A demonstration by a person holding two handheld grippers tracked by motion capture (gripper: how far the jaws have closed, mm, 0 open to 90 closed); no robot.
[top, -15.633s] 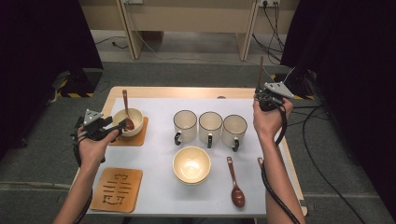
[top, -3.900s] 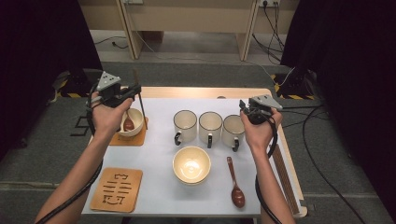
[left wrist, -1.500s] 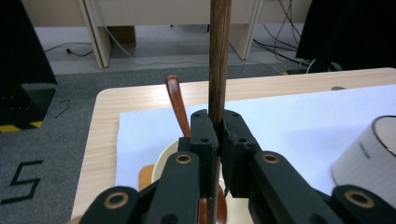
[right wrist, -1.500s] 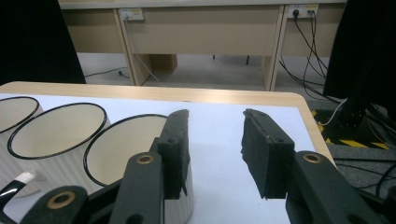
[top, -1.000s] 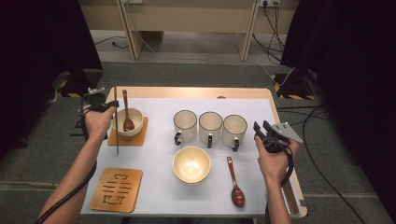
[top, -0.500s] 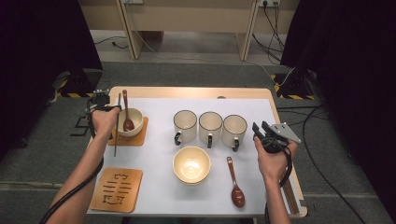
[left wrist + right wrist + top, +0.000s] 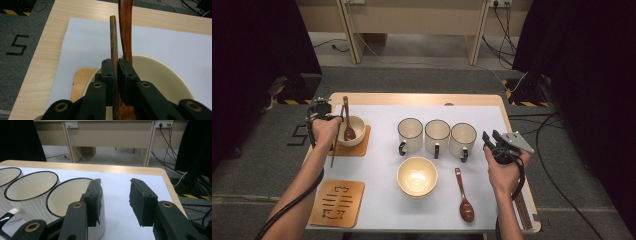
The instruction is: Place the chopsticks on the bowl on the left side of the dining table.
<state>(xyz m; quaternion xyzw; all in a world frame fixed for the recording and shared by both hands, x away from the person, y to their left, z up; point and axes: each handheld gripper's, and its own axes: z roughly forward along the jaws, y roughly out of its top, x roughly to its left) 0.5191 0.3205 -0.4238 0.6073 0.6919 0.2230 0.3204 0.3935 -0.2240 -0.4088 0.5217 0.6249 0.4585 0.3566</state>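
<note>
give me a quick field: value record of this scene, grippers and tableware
left gripper: shut on a thin wooden stick, over the small bowl
small bowl: on a wooden coaster, brown spoon inside
right gripper: open, holding nothing, beside the rightmost mug
mugs: three in a row
large bowl: in front of the mugs
second spoon: flat on the table

Beyond your table (image 7: 422,99) you face grey carpet (image 7: 422,77), black curtains (image 7: 257,45) on both sides, a pale wooden desk (image 7: 412,20) and cables (image 7: 507,25) trailing from wall sockets (image 7: 162,123).
</note>
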